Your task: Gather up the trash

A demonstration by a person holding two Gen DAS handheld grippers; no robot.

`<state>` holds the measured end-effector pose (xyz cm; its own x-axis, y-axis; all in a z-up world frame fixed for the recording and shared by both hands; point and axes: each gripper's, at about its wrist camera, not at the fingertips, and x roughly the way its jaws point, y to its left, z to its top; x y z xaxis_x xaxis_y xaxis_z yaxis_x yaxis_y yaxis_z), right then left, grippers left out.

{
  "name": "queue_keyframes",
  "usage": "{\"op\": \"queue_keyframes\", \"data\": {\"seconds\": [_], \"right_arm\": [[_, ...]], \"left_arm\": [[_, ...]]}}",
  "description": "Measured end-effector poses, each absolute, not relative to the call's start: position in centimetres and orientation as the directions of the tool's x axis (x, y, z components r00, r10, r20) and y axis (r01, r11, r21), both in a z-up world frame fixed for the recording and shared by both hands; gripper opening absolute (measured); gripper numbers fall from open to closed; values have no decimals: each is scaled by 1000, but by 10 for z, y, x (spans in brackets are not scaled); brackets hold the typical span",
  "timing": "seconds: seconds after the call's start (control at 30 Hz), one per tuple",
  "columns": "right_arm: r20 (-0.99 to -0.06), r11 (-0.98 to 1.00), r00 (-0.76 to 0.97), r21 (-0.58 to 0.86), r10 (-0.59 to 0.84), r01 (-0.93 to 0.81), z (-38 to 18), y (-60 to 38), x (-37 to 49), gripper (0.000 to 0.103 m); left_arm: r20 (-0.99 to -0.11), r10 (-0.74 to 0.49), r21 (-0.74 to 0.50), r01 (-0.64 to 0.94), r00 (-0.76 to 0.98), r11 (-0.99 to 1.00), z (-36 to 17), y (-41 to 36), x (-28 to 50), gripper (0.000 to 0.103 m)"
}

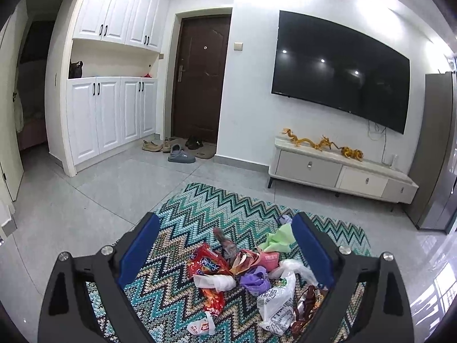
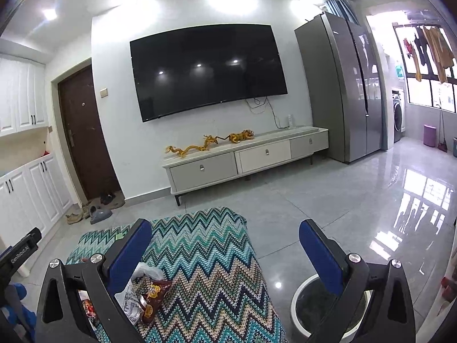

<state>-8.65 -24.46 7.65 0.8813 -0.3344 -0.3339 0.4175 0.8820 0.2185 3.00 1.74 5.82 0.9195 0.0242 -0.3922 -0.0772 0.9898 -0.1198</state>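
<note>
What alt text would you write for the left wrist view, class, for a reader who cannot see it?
The open left gripper hovers over a pile of trash on a zigzag cloth: wrappers, plastic bags, crumpled paper. Behind are a wall-mounted television, a brown door and white cupboards.

Zigzag cloth: teal, black, cream chevrons. Wrapper red. Bag purple. Tissue light green. Bin white-rimmed.
</note>
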Motion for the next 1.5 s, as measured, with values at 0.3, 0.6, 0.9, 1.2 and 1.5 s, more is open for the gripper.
{"op": "queue_keyframes", "data": {"seconds": [0.3,0.6,0.9,1.2,1.5], "right_arm": [[-341,882,884,235,-318,408,77,-246,-87,103],[-358,914,902,230,-241,335,69,-238,-74,103],[-476,930,871,253,-122,268,28,-220,-33,91],[-570,946,821,256,-17,197,-8,-199,4,80],[-656,949,750,284,88,138,-53,-180,33,63]], "left_arm": [[-374,12,-90,-50,927,995,63,24,30,94],[-388,-8,-121,-42,922,992,63,70,41,94],[-478,-24,-152,-55,878,987,20,98,77,94],[-586,-132,-175,34,800,984,-33,101,95,93],[-702,-197,-131,148,685,980,-81,59,88,80]]}}
